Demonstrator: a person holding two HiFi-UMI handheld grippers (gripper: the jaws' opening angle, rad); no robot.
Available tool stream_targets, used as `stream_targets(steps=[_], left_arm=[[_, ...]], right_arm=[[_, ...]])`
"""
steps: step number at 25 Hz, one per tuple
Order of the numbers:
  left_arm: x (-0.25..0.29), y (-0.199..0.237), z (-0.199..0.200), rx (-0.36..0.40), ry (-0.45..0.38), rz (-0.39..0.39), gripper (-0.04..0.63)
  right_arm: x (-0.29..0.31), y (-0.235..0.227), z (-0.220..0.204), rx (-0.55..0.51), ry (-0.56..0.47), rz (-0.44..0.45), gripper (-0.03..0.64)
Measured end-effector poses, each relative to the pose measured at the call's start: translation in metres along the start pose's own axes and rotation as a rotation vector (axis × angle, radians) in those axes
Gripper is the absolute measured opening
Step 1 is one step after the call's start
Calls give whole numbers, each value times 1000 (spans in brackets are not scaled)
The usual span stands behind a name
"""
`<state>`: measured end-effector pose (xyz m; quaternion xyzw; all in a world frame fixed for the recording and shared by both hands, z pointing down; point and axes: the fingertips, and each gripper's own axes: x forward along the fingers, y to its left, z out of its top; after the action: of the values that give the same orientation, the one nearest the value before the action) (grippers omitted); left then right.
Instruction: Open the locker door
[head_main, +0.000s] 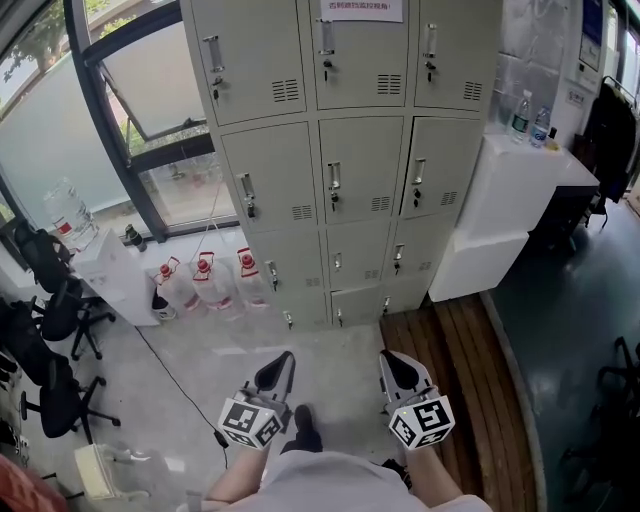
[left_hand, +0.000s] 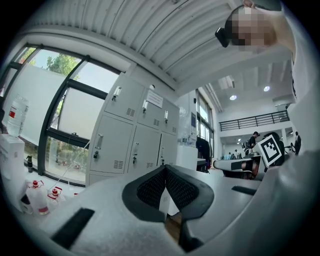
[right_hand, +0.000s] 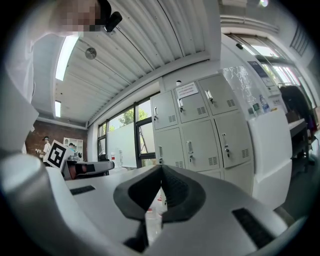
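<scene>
Facing the lockers (head_main: 360, 170), which are set along the floor's far edge, the left claw (head_main: 283, 364) and right claw (head_main: 392, 362) are held shut and empty, well short of them. Every door is seen closed; a claw should be widened before a handle (head_main: 334, 178) is hooked.

Ahead of you stands a bank of pale grey metal lockers (head_main: 345, 150), three columns wide. Every door (head_main: 362, 170) in view is shut, each with an upright handle (head_main: 334, 176) above a lock and a vent (head_main: 380, 203) low at its right. A paper notice (head_main: 362, 9) marks the top middle door.
</scene>
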<state>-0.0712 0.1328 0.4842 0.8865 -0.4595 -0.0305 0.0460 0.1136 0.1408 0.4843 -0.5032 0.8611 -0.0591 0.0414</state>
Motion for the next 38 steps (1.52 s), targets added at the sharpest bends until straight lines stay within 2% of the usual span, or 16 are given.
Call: stream_targets(steps=[6,11,16,19,26,30,32,35,38], left_arm=[[53,46,-7,-4,6,-37,5],[112,115,-10,-16,20,-75,5],[176,187,5,70,45,-163,5],[213,227,12,64,50,-191,5],[257,281,21,17,22,-160,5],[274,280,25,81,21,-183,5],[281,284,26,87,20,-155,5],[290,291,27,46,16,-76,5],[299,287,29,14,6,-42,5]], right_arm=[[57,-23,-7,-9,19,-34,12],[139,-41,-12,-9,36,-73,12],[234,-55,0,-17,15,-103,12],[285,-64,8,-28,1,-130,12],[352,-79,16,-37,12,-138,12],[373,-95,21,-46,11,-133,12],[384,-102,21,-37,6,-117,12],[394,-114,21,-34,14,-103,12],[401,-128,21,-43,30,-88,14]])
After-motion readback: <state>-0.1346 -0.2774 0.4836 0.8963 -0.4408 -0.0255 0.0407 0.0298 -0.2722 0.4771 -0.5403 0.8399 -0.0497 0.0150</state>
